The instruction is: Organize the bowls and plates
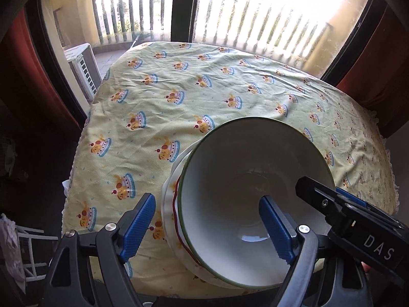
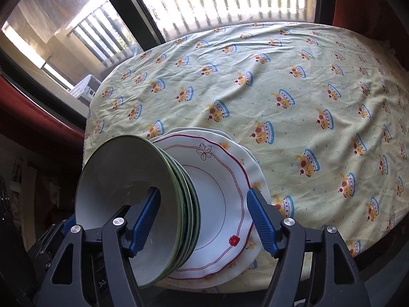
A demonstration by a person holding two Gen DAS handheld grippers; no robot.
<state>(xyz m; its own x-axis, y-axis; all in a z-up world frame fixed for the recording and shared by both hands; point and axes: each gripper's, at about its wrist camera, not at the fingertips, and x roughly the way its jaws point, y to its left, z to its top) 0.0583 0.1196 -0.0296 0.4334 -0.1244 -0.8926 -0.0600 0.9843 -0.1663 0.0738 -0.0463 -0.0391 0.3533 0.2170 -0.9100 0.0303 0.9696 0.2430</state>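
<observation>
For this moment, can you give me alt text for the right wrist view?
A stack of green-rimmed white bowls sits in a scalloped white plate with a red line border, on plain white plates, near the edge of a table under a yellow cartoon-print cloth. The right gripper stands open, straddling the stack.

A home: cartoon-print tablecloth (image 1: 179, 81), red curtains (image 1: 20, 76), balcony railing (image 1: 122, 12) beyond glass doors.

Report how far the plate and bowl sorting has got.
Done: green-rimmed bowls sit nested on the stacked plates near the tablecloth edge. In hand: nothing; left tongs and right tongs stand open, straddling the top bowl's rim. Left: no other dishes visible.
</observation>
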